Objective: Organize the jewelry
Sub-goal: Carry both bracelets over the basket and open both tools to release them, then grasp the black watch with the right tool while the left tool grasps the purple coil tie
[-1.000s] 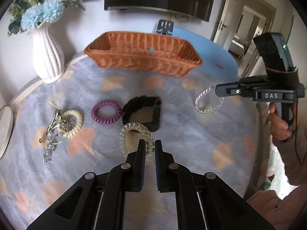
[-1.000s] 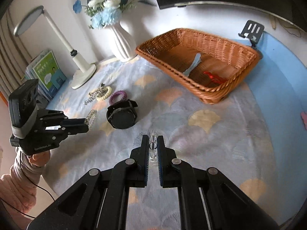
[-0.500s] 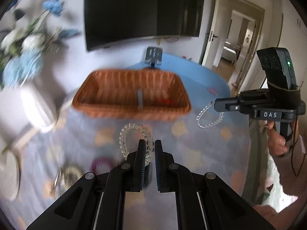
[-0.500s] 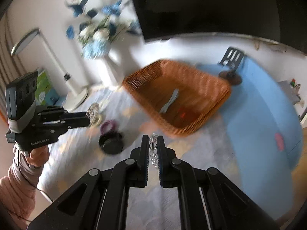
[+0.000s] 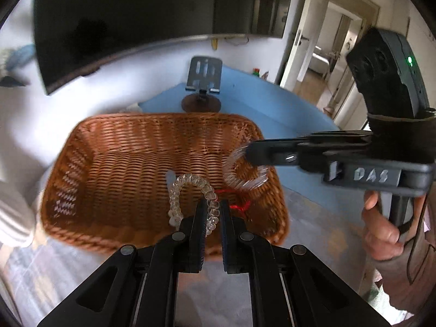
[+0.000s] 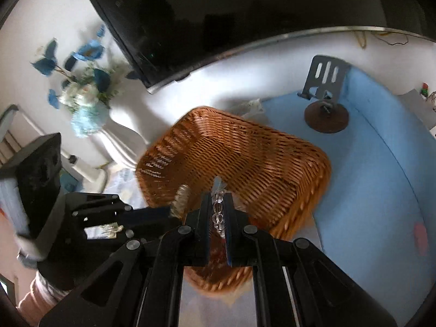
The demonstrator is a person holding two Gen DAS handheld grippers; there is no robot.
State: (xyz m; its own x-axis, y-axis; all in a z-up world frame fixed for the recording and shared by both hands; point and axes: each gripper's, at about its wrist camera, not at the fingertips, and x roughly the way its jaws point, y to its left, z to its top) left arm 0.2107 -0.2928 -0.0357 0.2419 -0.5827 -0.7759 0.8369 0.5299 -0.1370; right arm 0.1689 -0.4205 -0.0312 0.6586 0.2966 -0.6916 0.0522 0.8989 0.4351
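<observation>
1. The left gripper is clenched on a clear coil band, pinching one side of the loop. The rest arches free above the basket, over its near wall.
2. The right gripper is clenched on a bead bracelet. In the left view that bracelet hangs as a loop from the right gripper over the basket's right end.
3. Both pieces seem to be inside the rim line, but blur makes their height over the basket floor hard to judge.
4. Risk: the bracelet hangs near the right rim. Let go there, it could catch on the wicker edge or slide out onto the surface.
5. Risk: the coil band is springy. Dropped from height it may bounce and hop the near wall, which lies just under it.
6. Risk: the two grippers are close together over the basket. If both lower at once, they could knock each other or nudge the light basket along the surface.
7. Risk: a red item already lies in the basket under the left gripper; the bracelet could tangle with it.
</observation>
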